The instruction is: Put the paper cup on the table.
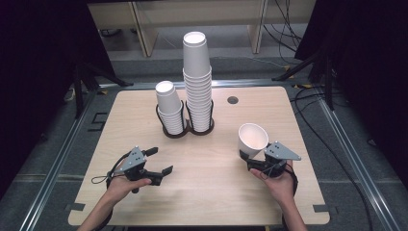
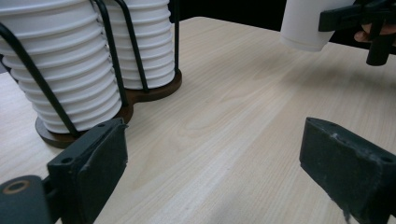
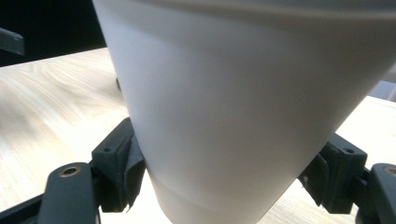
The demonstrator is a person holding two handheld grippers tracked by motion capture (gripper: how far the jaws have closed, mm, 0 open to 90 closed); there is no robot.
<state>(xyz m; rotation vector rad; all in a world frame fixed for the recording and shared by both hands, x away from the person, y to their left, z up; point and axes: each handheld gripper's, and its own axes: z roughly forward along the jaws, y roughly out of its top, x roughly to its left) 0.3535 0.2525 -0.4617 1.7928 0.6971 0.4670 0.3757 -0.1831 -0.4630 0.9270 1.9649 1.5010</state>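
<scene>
both hands are coming in low at the near edge of the tabletop (image 1: 202, 187) — the right gripper (image 1: 255, 161) is clamping a white paper cup (image 1: 252, 138) near its base, tilted, just above the right side. the left gripper (image 1: 161, 163) is hovering with jaws apart and nothing between them, near the two cup stacks (image 1: 197, 82) in their wire holder (image 1: 185, 129).
</scene>
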